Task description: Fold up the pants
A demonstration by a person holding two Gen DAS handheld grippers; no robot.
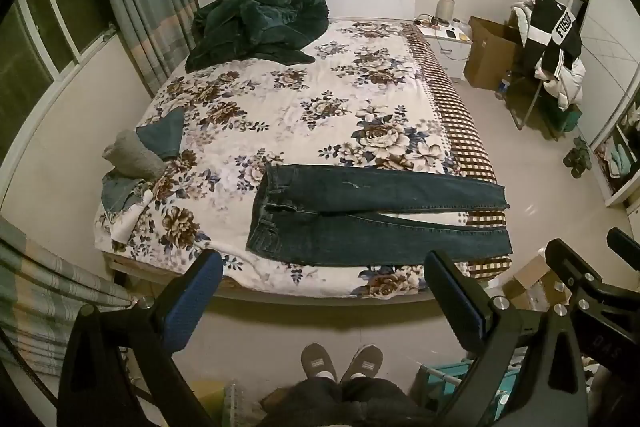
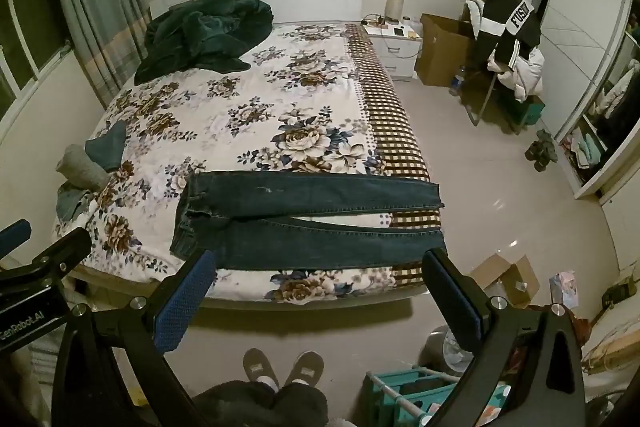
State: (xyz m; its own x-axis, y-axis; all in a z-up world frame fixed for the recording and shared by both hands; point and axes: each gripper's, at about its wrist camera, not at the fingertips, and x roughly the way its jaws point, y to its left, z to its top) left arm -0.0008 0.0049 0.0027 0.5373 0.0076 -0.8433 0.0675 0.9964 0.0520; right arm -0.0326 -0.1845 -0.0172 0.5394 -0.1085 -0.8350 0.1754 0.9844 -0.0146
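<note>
We are holding both grippers, left gripper (image 1: 324,291) and right gripper (image 2: 320,289), released, facing jeans (image 2: 304,223) at twelve o'clock, lying three-to-nine across the bed (image 2: 240,115).

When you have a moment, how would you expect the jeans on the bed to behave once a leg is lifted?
The jeans lie flat and limp, so they will probably drape and sag. Being denim, they likely feel fairly heavy. The cuffs reach the edge of the bed, so they might slide off.

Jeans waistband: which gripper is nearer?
Left. The left gripper hovers off the bed's foot edge roughly opposite the jeans' waistband; the right gripper hovers further toward the leg cuffs. Both open, touching nothing.
</note>
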